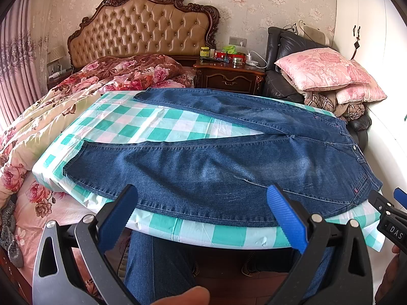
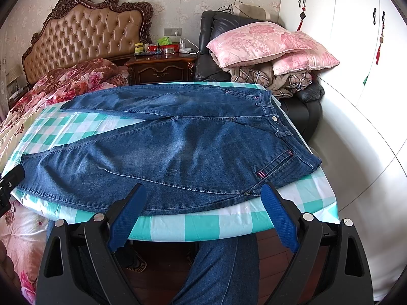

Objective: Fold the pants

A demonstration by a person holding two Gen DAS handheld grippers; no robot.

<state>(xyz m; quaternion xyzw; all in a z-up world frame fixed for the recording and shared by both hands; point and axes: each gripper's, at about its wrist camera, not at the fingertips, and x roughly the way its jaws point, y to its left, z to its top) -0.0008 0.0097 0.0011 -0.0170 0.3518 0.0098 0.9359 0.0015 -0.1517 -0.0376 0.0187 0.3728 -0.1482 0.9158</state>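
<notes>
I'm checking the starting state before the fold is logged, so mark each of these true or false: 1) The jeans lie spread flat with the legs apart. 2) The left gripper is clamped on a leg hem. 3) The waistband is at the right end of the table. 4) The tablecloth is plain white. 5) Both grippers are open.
1) True: the jeans lie flat on the table, legs splayed apart.
2) False: the left gripper is open at the near edge, holding nothing.
3) True: the waistband is at the right end.
4) False: the tablecloth is green and white checked.
5) True: the right gripper is open as well.
</notes>
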